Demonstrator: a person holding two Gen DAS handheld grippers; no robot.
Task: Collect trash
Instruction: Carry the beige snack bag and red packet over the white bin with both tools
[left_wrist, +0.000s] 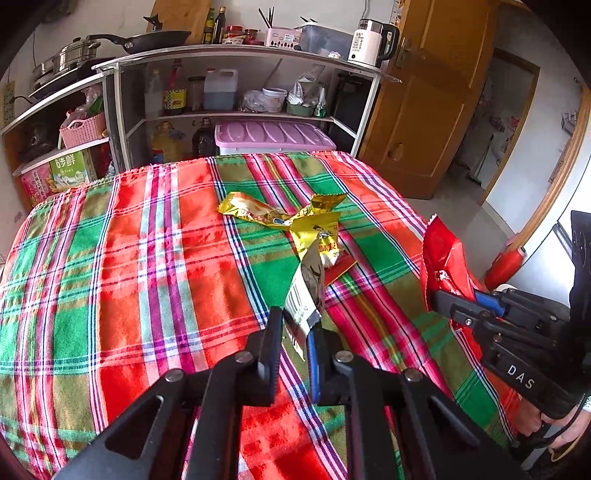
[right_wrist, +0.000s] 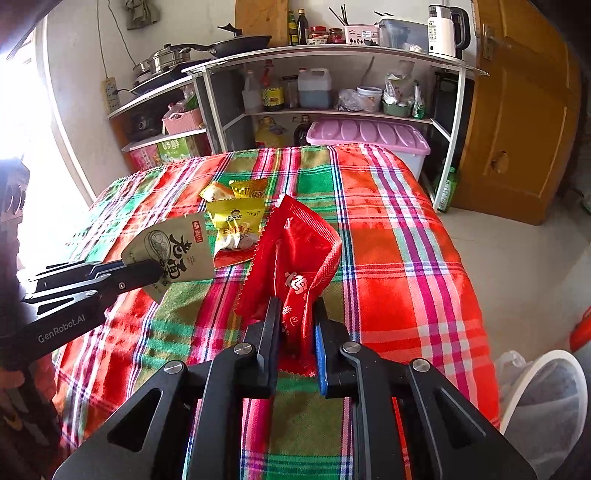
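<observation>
Gripping a beige snack wrapper (left_wrist: 307, 291) by its lower end, the left gripper (left_wrist: 295, 332) has its jaws closed down on the foil, with the wrapper standing up and forward from between the fingers, lifted off the desk (left_wrist: 129, 258). From the right wrist view the same wrapper (right_wrist: 177, 251) shows its printed face, and the left gripper (right_wrist: 147, 273) enters from the left edge. The right gripper (right_wrist: 295, 328) is closed on a red sauce packet (right_wrist: 299, 258), pinched near its lower edge; the packet rises crumpled ahead of the fingers, above the plaid cloth. In the left wrist view the red packet (left_wrist: 443, 262) hangs at the right side with the right gripper (left_wrist: 458, 306) clamped across it. Loose on the desk, near its middle, lie a yellow wrapper (left_wrist: 316, 230), a long yellow-orange wrapper (left_wrist: 251, 212) just behind it, and a flat red strip (left_wrist: 340, 269) partly under the yellow one. A white-rimmed bin (right_wrist: 546, 398) lined with a clear bag stands on the floor beside the desk, at lower right. Behind the desk: shelving (right_wrist: 332, 110) with bottles, a pink lidded box (right_wrist: 369, 134), a kettle (right_wrist: 443, 29).
</observation>
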